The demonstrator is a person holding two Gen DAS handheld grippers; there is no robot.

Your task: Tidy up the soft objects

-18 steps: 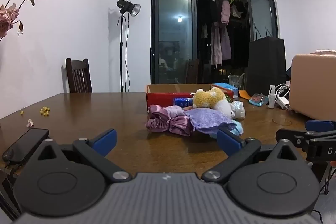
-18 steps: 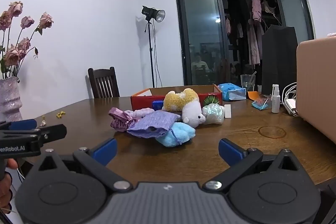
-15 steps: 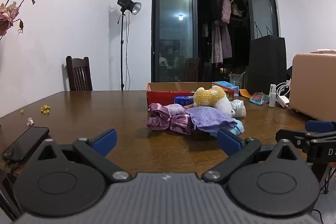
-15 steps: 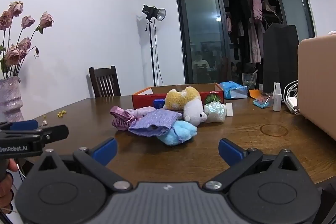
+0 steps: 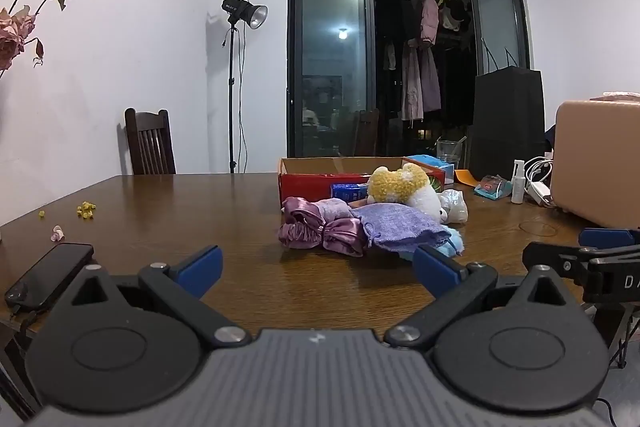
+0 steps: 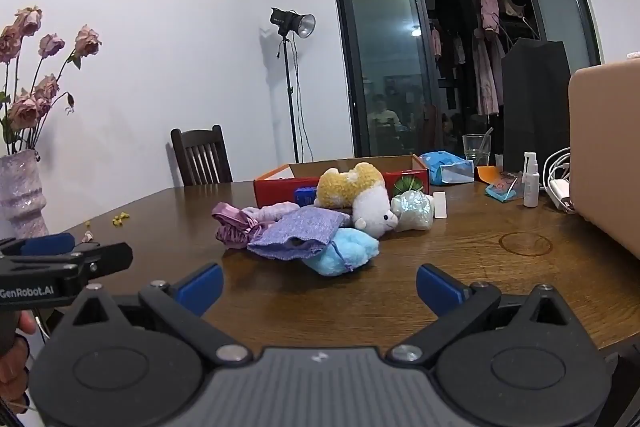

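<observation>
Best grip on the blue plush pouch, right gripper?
Pinch the pouch across its rounded near end, coming in low from the front. That end sticks out clear of the purple cloth draped over its back. Right gripper is open, short of it.

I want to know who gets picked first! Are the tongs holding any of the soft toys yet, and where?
Nothing is held. The left tongs and right tongs are both wide open, short of the pile: the purple cloth and the plush toy lie untouched on the table.

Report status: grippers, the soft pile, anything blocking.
Left gripper and right gripper open, empty, short of pile. Purple knitted cloth, fluffy blue pouch, yellow-white plush toy heaped before red cardboard box. Path clear.
</observation>
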